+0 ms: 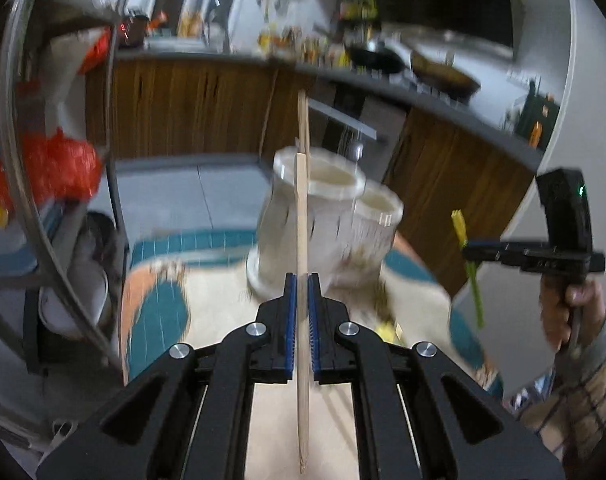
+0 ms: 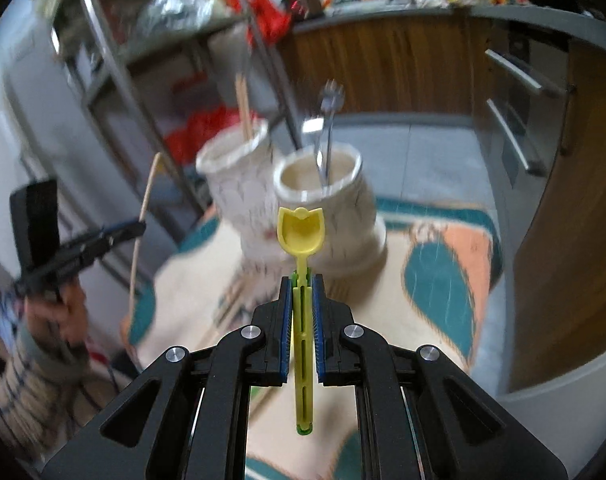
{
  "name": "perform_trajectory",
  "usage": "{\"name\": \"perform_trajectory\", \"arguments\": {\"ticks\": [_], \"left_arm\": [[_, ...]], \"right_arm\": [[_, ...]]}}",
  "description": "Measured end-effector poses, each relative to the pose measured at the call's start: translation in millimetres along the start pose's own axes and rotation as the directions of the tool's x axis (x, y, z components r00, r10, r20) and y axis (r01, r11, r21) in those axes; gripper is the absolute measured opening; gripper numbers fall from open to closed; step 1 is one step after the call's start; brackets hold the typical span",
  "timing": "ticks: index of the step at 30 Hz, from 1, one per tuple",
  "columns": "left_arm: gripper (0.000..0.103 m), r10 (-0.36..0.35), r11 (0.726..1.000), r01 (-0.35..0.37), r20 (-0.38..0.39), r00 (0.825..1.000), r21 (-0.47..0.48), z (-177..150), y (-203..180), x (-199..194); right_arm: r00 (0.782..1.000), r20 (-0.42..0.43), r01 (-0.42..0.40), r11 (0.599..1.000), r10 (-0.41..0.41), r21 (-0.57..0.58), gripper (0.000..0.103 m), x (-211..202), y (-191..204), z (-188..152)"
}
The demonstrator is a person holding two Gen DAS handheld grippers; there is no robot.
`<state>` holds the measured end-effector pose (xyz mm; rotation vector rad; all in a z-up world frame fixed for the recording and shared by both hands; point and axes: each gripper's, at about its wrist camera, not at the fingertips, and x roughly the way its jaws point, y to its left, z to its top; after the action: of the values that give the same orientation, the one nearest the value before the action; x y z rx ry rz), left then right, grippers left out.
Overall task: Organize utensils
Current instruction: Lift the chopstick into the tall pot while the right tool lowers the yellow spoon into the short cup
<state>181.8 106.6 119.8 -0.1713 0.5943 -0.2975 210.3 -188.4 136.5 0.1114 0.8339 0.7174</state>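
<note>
Above the patterned mat [image 2: 435,344], both grippers up in the air. Left gripper [image 1: 302,280] pinching a wooden chopstick [image 1: 302,264], stick near upright between the blue pads. Right gripper [image 2: 302,282] clamped on a yellow spoon [image 2: 301,232], bowl pointing up. Just beyond, twin white holders [image 2: 323,216] standing on the mat: chopsticks [image 2: 244,104] in one cup, metal cutlery [image 2: 327,128] in the other. Everything blurred.

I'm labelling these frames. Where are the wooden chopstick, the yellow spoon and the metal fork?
wooden chopstick [image 1: 302,216], left wrist view, mid shaft.
yellow spoon [image 2: 300,232], right wrist view, bowl.
metal fork [image 2: 327,136], right wrist view, handle.
</note>
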Motion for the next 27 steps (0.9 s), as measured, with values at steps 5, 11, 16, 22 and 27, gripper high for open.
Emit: {"name": "perform_trajectory", "arguments": {"ticks": [5,11,16,22,27], "left_arm": [[0.005,-0.028,0.998,0.033,0.092,0.995,-0.046,15.9,-5.7,2.6],[0.005,-0.053,0.997,0.062,0.21,0.976,-0.035,32.5,-17.8,5.0],[0.005,-0.052,0.998,0.056,0.323,0.945,-0.001,49.2,-32.8,-1.2],[0.005,-0.07,0.997,0.071,0.421,0.904,0.015,68.1,-45.1,-1.7],[0.005,-0.066,0.998,0.07,0.473,0.879,0.008,78.9,-42.9,7.9]], "right_arm": [[0.993,0.117,0.019,0.999,-0.023,0.037,0.011,0.5,1.4,6.5],[0.966,0.255,0.034,0.999,-0.042,0.035,0.011,-2.4,7.9,11.5],[0.944,0.328,0.027,0.999,-0.038,0.038,0.011,-6.3,7.7,20.6],[0.916,0.401,-0.013,0.998,-0.011,0.057,0.011,-9.5,8.1,33.5],[0.893,0.45,-0.027,0.998,-0.005,0.064,0.011,-10.0,10.4,44.2]]}}
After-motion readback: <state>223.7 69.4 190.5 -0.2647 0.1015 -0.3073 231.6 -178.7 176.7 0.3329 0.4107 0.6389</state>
